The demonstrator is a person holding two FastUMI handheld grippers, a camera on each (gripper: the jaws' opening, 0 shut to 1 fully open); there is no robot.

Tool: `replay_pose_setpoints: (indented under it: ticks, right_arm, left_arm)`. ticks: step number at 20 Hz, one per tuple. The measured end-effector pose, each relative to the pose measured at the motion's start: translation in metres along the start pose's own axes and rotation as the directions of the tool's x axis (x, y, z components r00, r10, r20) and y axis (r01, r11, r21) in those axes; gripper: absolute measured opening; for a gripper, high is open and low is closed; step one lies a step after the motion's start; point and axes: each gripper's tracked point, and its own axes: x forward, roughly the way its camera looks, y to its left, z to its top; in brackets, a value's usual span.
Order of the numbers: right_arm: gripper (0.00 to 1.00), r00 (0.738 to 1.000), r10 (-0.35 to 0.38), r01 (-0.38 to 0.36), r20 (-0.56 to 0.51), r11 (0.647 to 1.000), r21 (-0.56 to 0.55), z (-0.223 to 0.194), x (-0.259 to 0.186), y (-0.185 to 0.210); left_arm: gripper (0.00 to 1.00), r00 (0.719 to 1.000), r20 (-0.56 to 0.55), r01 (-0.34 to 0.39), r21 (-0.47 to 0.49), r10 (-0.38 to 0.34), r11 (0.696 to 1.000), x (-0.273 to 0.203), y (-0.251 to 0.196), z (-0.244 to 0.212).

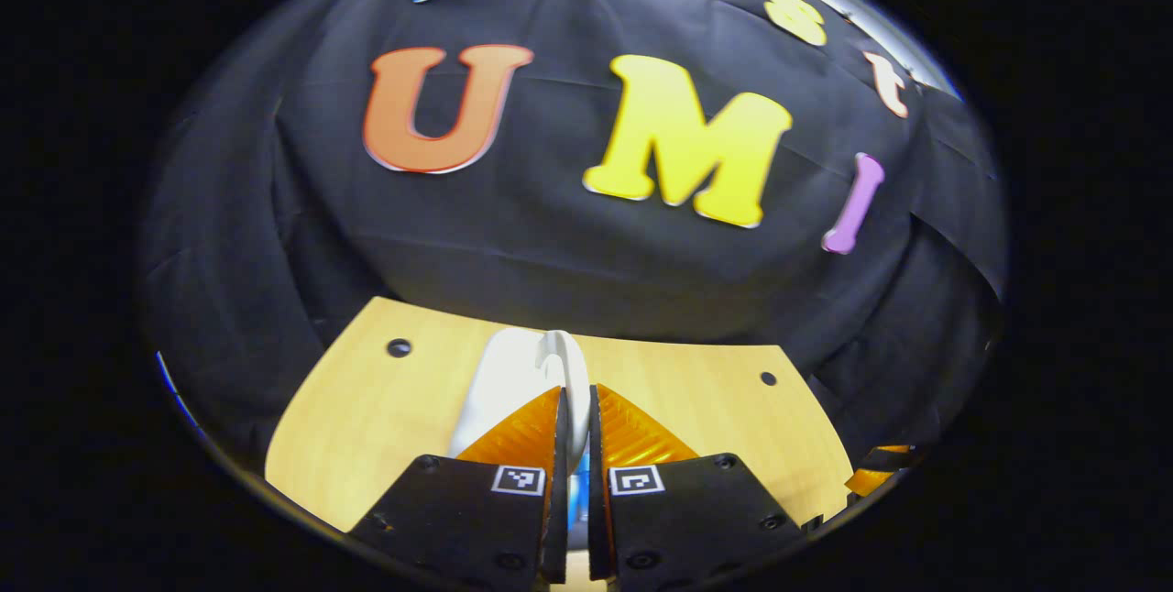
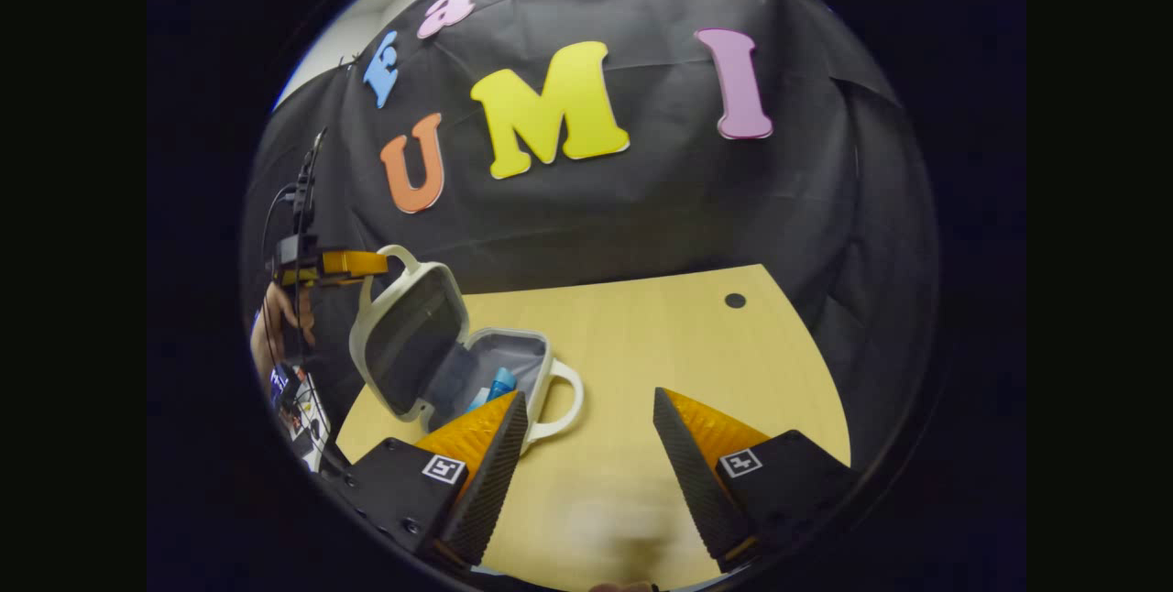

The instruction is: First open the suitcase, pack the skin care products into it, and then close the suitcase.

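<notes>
Closing was in hand: the left gripper [image 1: 575, 418], jaws clamped on the lid handle [image 2: 396, 255], held the packed case [image 2: 495, 363] ajar on the worktop [image 2: 660, 345]. Right gripper [image 2: 591, 445] gaped empty. Next: lower the lid.

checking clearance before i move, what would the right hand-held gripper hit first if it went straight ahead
Likely nothing soon: ahead of the open right hand-held gripper lies bare table, then the black cloth wall. The open suitcase sits off to its left, though depth is unclear.

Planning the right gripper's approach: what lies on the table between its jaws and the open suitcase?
Nothing: in the right gripper view, the right gripper hangs open over bare table, and the suitcase sits just beyond its near-side finger.
</notes>
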Motion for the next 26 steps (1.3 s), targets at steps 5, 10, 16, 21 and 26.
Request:
replay_pose_setpoints:
  ticks: [5,10,16,21,26]
  right_arm:
    - [0.82,0.996,-0.09,0.09,0.022,0.996,-0.02,0.008,-0.024,-0.067]
    - [0.77,0.981,-0.191,0.192,0.018,0.98,-0.051,0.011,-0.049,-0.134]
    - [0.77,0.977,-0.211,0.21,-0.03,0.977,-0.024,0.0,-0.049,-0.159]
    - [0.82,0.989,-0.145,0.143,-0.041,0.988,-0.051,-0.002,-0.026,-0.141]
    - [0.78,0.998,-0.063,0.064,0.013,0.991,-0.117,0.024,-0.002,-0.102]
  left_arm:
    - [0.12,0.997,-0.038,0.074,0.073,-0.072,0.995,0.046,-0.099,-0.071]
    - [0.12,0.989,-0.136,0.082,0.144,-0.063,0.986,0.095,-0.138,-0.151]
    - [0.12,0.977,-0.214,0.071,0.2,-0.027,0.977,0.119,-0.147,-0.198]
    - [0.35,0.969,-0.246,0.073,0.138,-0.037,0.988,0.111,-0.158,-0.21]
    - [0.88,0.997,-0.077,0.005,0.189,0.01,0.982,0.069,-0.148,-0.128]
